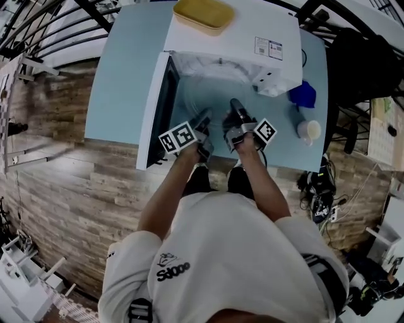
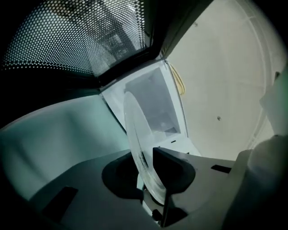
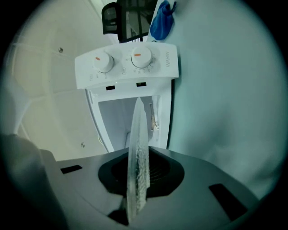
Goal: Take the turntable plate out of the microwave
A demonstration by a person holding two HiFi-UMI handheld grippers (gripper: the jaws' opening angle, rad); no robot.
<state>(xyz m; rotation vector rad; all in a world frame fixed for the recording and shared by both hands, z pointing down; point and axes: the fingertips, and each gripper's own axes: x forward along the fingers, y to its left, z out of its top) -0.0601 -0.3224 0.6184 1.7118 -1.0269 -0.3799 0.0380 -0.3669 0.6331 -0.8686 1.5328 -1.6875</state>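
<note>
The clear glass turntable plate [image 1: 211, 101] hangs level just outside the open white microwave [image 1: 233, 38], over the pale blue table [image 1: 123, 76]. My right gripper [image 1: 235, 107] is shut on its near rim; in the right gripper view the plate [image 3: 138, 134] stands edge-on, pinched between the jaws [image 3: 137, 168]. My left gripper [image 1: 205, 118] reaches the rim beside it. In the left gripper view the plate [image 2: 135, 121] lies tilted between the jaws [image 2: 146, 159], leaning on one finger [image 2: 173, 166], with dark space on its other side.
The microwave door [image 1: 161, 107] stands swung open at the left. A yellow tray [image 1: 203, 14] lies on top of the microwave. A blue object [image 1: 303, 94] and a white cup [image 1: 309, 130] sit on the table at the right. Two control knobs [image 3: 104, 62] face me.
</note>
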